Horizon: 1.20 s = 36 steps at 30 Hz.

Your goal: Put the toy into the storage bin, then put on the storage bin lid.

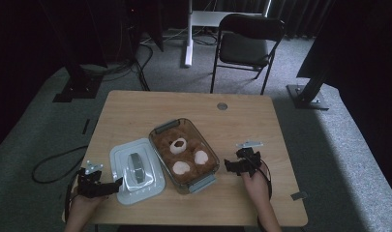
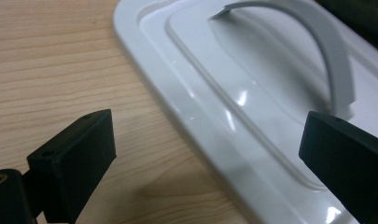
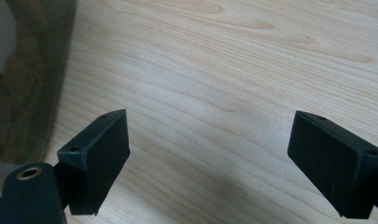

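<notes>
A clear box (image 1: 203, 182) with grey end clips stands at the table's middle, and a brown teddy bear (image 1: 184, 155) lies inside it. Just to its left, a white lid (image 1: 150, 186) with a grey arched handle (image 1: 136, 166) lies flat on the wood. My left gripper (image 1: 117, 183) is at the lid's near left corner, open. In the left gripper view the lid's rim (image 2: 196, 116) runs between the jaws of the left gripper (image 2: 205, 140) and neither pad touches it. My right gripper (image 1: 231, 165) is open just right of the box. The right gripper (image 3: 210, 140) hovers over bare wood, with the box wall (image 3: 28, 93) at its left.
The wooden table (image 1: 135, 116) has a round cable hole (image 1: 222, 106) at the back. A small grey tag (image 1: 298, 195) lies near its right front edge. A folding chair (image 1: 249, 46) stands beyond the table, dark stands flank it, and a cable (image 1: 53, 164) loops on the floor at left.
</notes>
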Each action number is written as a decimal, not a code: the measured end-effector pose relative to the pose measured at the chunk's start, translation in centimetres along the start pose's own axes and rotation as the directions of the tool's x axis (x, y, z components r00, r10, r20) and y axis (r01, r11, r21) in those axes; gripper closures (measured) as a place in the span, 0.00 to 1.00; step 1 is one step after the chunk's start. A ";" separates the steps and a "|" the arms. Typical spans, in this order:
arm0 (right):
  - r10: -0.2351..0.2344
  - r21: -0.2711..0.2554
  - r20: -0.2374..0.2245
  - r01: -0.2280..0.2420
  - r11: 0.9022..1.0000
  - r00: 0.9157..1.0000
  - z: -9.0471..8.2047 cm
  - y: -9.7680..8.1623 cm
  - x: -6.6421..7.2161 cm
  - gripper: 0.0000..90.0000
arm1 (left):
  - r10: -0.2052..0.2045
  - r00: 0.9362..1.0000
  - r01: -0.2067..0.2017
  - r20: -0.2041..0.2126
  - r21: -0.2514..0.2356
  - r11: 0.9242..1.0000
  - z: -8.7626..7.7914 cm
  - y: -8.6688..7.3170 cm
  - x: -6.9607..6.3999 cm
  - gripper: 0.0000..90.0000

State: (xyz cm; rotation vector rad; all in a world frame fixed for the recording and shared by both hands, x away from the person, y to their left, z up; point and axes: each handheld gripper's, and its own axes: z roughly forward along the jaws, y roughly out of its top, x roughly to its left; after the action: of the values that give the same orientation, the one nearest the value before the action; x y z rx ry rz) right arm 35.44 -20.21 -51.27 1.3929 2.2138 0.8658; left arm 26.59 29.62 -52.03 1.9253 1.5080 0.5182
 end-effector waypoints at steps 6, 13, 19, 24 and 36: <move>-0.010 -0.007 -0.002 0.010 1.000 1.000 0.2 0.2 0.2 0.13 | 0.007 1.000 -0.007 0.019 -0.005 1.000 0.2 0.7 -1.4 0.05; -0.010 -0.019 -0.008 0.010 1.000 1.000 0.6 0.5 0.4 0.13 | 0.020 0.999 -0.019 0.046 -0.018 1.000 0.7 1.6 -2.9 0.05; -0.017 -0.010 -0.014 0.017 1.000 1.000 0.8 0.3 0.6 0.13 | 0.034 0.997 -0.032 0.076 -0.030 0.999 1.3 2.8 -4.4 0.05; -0.014 -0.003 -0.016 0.014 1.000 1.000 0.9 0.1 0.6 0.13 | 0.024 0.998 -0.022 0.057 -0.030 0.999 2.5 4.0 -5.4 0.05; -0.024 0.000 -0.009 0.024 1.000 1.000 0.8 0.0 0.9 0.13 | -0.001 1.000 0.001 -0.007 -0.002 1.000 5.1 4.3 -6.2 0.18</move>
State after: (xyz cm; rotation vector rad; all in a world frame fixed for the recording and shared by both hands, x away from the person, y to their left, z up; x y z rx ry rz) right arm 35.59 -19.16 -51.86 1.3621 2.2323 0.8657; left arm 31.29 21.83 -52.27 1.9233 1.5124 0.5260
